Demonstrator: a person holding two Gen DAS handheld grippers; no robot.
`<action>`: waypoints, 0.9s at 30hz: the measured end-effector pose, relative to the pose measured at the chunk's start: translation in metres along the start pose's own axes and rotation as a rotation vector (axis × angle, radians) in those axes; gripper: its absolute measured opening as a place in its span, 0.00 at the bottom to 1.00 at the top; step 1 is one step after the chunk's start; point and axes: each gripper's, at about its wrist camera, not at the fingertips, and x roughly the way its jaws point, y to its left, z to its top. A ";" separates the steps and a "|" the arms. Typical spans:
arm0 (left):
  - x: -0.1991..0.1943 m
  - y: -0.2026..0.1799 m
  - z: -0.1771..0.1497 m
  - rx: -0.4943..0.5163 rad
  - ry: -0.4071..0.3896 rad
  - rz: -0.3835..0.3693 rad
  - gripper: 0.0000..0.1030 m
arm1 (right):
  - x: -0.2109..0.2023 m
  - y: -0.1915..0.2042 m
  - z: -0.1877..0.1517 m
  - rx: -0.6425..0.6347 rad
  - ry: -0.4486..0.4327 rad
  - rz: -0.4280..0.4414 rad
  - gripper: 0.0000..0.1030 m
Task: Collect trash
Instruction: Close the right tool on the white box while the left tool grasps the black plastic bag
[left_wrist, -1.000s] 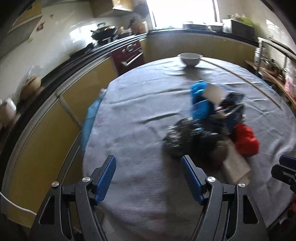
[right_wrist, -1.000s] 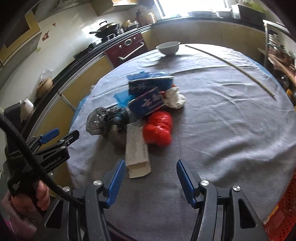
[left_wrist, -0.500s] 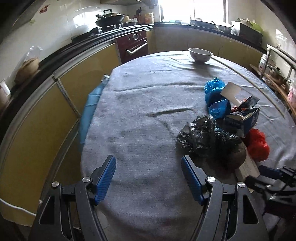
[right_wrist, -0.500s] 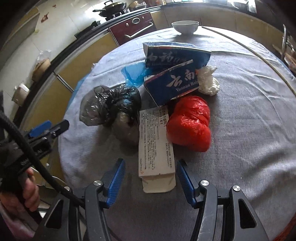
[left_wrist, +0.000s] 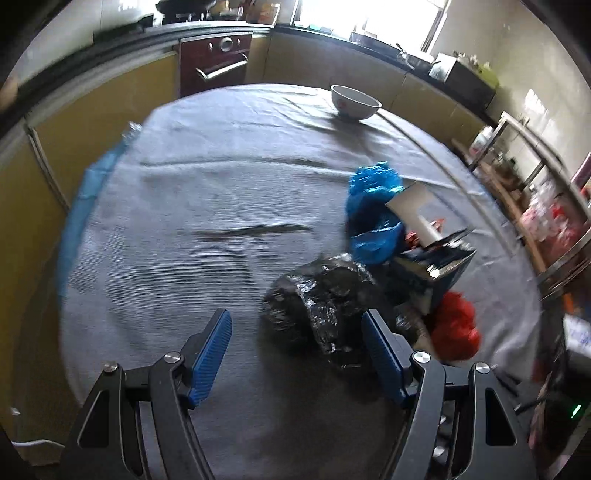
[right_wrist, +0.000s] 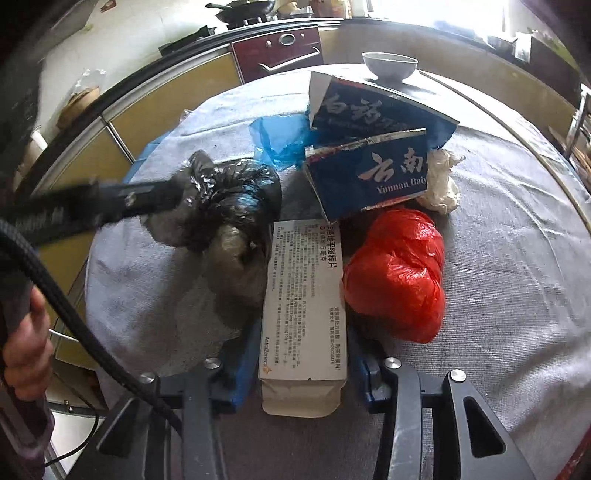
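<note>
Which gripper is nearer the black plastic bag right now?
Left. The left gripper is open with the black plastic bag just ahead of its fingertips; the right gripper is beside it, shut on the white medicine box.

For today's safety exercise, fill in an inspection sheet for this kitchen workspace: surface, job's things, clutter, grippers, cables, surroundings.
Surface: round table under a grey cloth.
Job's things: white medicine box, red bag, black bag, blue bag, torn blue carton, white wad.
Clutter: white bowl at the far edge.
Grippers: right gripper shut on the white medicine box; left gripper open by the black bag.
Cables: black cable near a hand.
Surroundings: yellow cabinets, oven.
</note>
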 end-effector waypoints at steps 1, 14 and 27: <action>0.002 0.000 0.002 -0.014 0.002 -0.031 0.69 | -0.001 0.000 -0.001 -0.004 -0.002 0.001 0.46; 0.012 -0.011 -0.005 -0.073 0.035 -0.132 0.04 | -0.019 -0.015 -0.025 -0.002 -0.012 0.067 0.45; -0.011 -0.012 -0.009 -0.081 0.020 -0.070 0.26 | -0.060 -0.026 -0.055 -0.006 -0.054 0.123 0.45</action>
